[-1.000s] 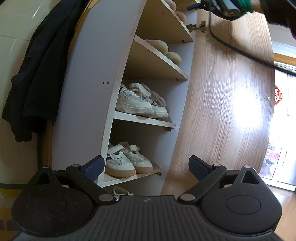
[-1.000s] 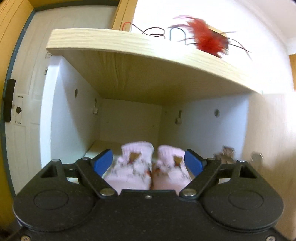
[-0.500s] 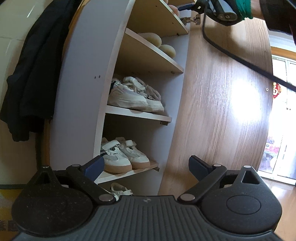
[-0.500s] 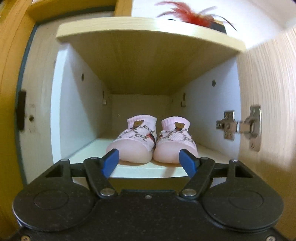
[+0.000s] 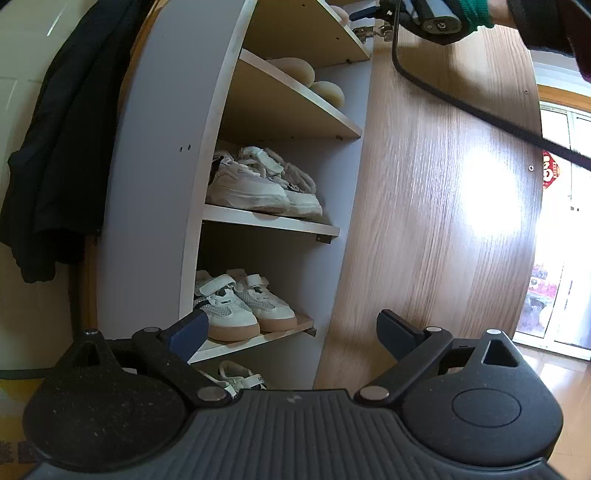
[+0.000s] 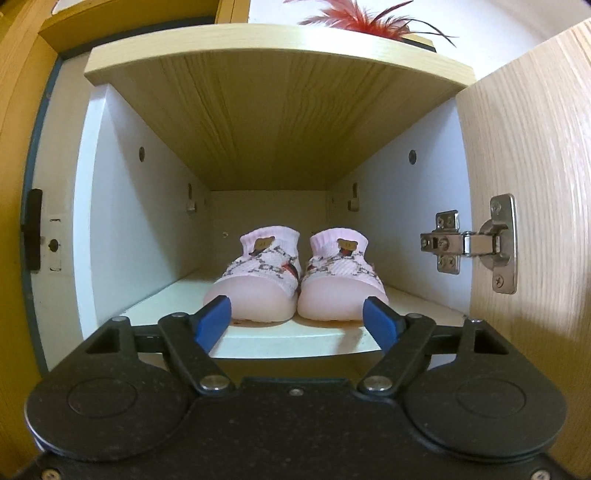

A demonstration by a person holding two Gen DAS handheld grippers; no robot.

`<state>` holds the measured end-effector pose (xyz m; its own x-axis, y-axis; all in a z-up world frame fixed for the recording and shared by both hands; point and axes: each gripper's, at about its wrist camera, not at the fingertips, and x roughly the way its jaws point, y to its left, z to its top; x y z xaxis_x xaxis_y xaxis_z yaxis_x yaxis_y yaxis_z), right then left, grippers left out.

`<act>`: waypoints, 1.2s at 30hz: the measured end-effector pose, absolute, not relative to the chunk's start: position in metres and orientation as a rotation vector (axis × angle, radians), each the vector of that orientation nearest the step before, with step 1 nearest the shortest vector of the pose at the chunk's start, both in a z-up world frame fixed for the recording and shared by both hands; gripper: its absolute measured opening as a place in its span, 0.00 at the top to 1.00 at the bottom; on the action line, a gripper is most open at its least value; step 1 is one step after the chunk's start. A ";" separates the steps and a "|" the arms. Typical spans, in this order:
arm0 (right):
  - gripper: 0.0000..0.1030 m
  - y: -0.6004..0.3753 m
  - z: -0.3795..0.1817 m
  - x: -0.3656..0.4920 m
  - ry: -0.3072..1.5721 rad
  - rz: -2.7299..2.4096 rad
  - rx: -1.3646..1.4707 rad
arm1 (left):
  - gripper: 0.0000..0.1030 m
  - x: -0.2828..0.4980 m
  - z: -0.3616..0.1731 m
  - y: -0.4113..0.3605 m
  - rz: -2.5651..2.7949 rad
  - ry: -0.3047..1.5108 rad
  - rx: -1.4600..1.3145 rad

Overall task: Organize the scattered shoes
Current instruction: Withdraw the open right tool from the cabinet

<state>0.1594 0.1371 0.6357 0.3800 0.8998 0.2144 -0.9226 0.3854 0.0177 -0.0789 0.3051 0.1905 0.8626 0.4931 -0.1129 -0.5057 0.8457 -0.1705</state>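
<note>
**Figure: Pink shoes set on the top shelf; right hand-held gripper clear of them**

The right hand-held gripper (image 6: pixel 297 317) stands in front of the top compartment of the shoe cabinet (image 5: pixel 155 177), its blue pads spread wide with nothing between them; the jaws have just been opening a little, after narrowing briefly. The pair of pink shoes (image 6: pixel 295 280) sits side by side on the top shelf (image 6: pixel 288 338), toes toward the camera, just behind the pads and untouched by them. Judged from this, the placing step for this pair is finished and the gripper is at the point of release and retreat.

The left hand-held gripper (image 5: pixel 291 332) hangs lower, level with the bottom shelves, jaws wide apart and empty.

Contents of the cabinet, top to bottom in the left wrist view: the compartment where the right gripper (image 5: pixel 373 14) works; a shelf with two beige rounded toes (image 5: pixel 310 79); a shelf with a pair of white sneakers (image 5: pixel 258 184); a shelf with white strap sneakers on tan soles (image 5: pixel 240 306); below it, one small white shoe (image 5: pixel 236 380), partly hidden by the left gripper. The wooden door (image 5: pixel 443 203) stands open to the right; a dark coat (image 5: pixel 55 147) hangs left of the cabinet.

The next move probably calls for drawing the right gripper straight back, clear of the hinge (image 6: pixel 469 242), then finding any shoe not yet shelved; none is visible here.
</note>
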 end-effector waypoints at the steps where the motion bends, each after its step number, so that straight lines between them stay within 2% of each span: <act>1: 0.22 0.134 0.634 0.158 -0.180 1.169 0.147 | 0.05 -0.079 0.191 0.305 0.528 0.066 -0.198; 4: 0.22 0.118 0.626 0.151 -0.177 1.164 0.174 | 0.05 -0.081 0.191 0.306 0.530 0.069 -0.198; 7: 0.13 0.101 0.612 0.145 -0.156 1.156 0.208 | 0.05 -0.080 0.191 0.307 0.527 0.082 -0.207; 8: 0.07 0.095 0.605 0.143 -0.150 1.151 0.223 | 0.05 -0.080 0.190 0.308 0.523 0.088 -0.213; 12: 0.00 0.064 0.566 0.128 -0.131 1.106 0.244 | 0.05 -0.078 0.188 0.306 0.519 0.118 -0.215; 21: 0.00 -0.007 0.452 0.106 -0.023 0.998 0.294 | 0.04 -0.085 0.187 0.297 0.526 0.146 -0.208; 23: 0.00 -0.021 0.426 0.099 -0.004 0.971 0.311 | 0.01 -0.086 0.188 0.292 0.526 0.154 -0.186; 28: 0.00 -0.043 0.356 0.079 0.078 0.908 0.307 | 0.00 -0.082 0.181 0.275 0.522 0.225 -0.133; 36: 0.00 -0.060 0.232 0.063 0.335 0.833 0.348 | 0.00 -0.100 0.147 0.248 0.559 0.328 -0.084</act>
